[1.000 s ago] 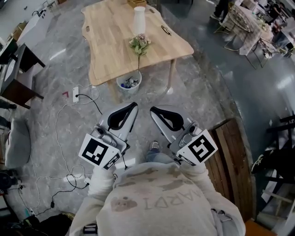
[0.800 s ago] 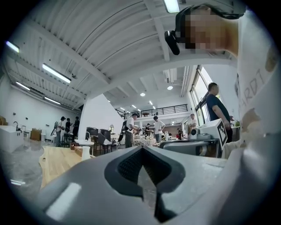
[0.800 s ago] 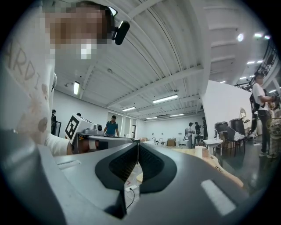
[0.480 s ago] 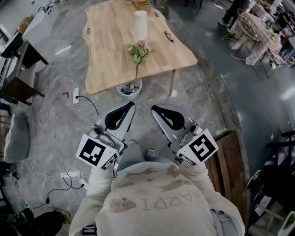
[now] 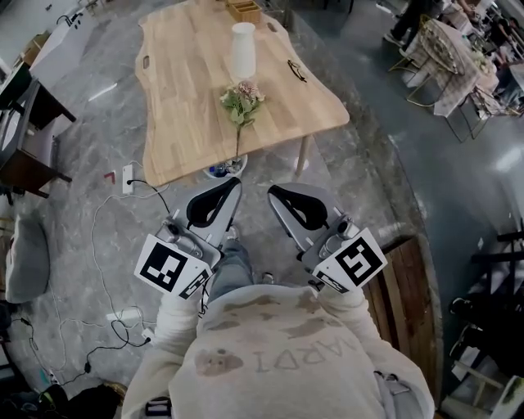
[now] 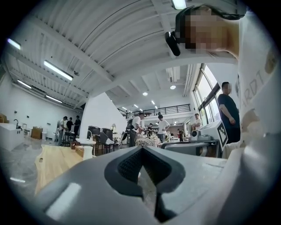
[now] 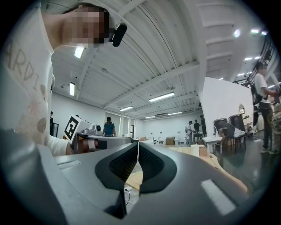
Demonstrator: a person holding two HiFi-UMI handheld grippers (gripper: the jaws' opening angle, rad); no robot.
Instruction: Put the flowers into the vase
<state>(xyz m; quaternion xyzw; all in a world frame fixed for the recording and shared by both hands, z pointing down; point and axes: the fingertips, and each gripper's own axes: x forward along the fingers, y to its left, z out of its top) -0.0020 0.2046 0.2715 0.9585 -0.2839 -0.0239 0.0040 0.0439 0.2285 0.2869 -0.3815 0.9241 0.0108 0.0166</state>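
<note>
Left tongs and right tongs closed, flowers lying near vase

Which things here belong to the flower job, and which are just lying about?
For the job:
flowers
vase
table
left gripper, shut and empty
right gripper, shut and empty

Lying about:
wooden box
bin under the table
power strip on the floor

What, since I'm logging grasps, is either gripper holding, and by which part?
Nothing: the left gripper and right gripper are shut and empty. The pink-and-green flower bunch lies on the light wooden table.
</note>
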